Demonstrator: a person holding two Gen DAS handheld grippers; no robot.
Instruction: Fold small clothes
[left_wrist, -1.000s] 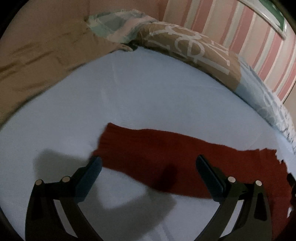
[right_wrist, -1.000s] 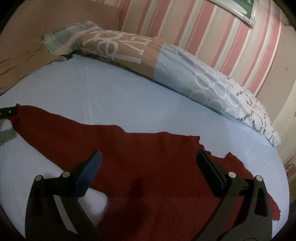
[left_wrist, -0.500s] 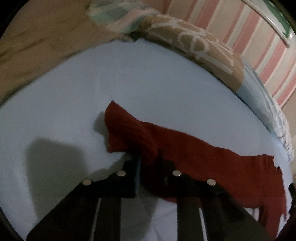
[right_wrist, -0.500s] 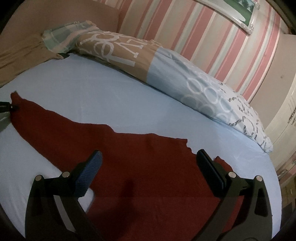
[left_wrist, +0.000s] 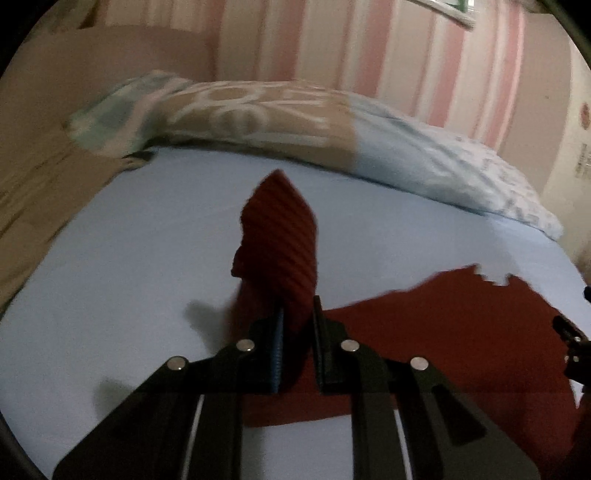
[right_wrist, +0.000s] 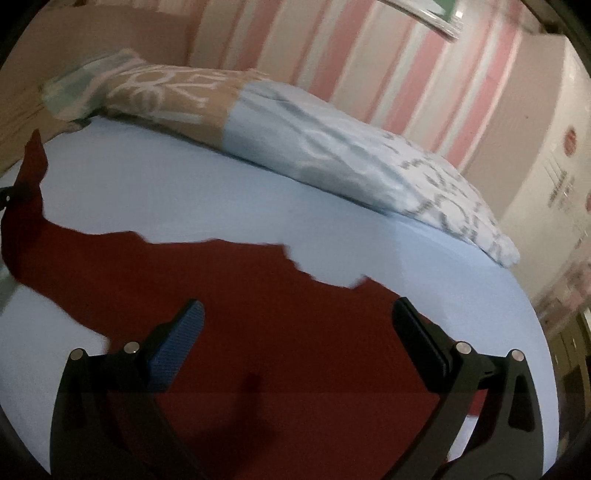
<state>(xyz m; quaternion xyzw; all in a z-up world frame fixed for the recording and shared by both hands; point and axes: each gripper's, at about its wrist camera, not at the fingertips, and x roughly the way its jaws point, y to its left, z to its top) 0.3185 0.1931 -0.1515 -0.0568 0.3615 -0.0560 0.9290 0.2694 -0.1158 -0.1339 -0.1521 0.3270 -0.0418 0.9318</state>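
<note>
While clamped in the left claw, sleeve end lifted toward 12 o'clock off the bed; red garment mostly flat, folding barely begun, right claw spread wide, empty.

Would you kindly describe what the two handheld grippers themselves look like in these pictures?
Both look alike. The left gripper and the right gripper each have a flat black frame of angular linkage arms joined by round silver pins. Each carries two slim rectangular fingers: one faced with a ribbed blue pad, the other plain black. No cables, markings, sleeves or hands show.
</note>
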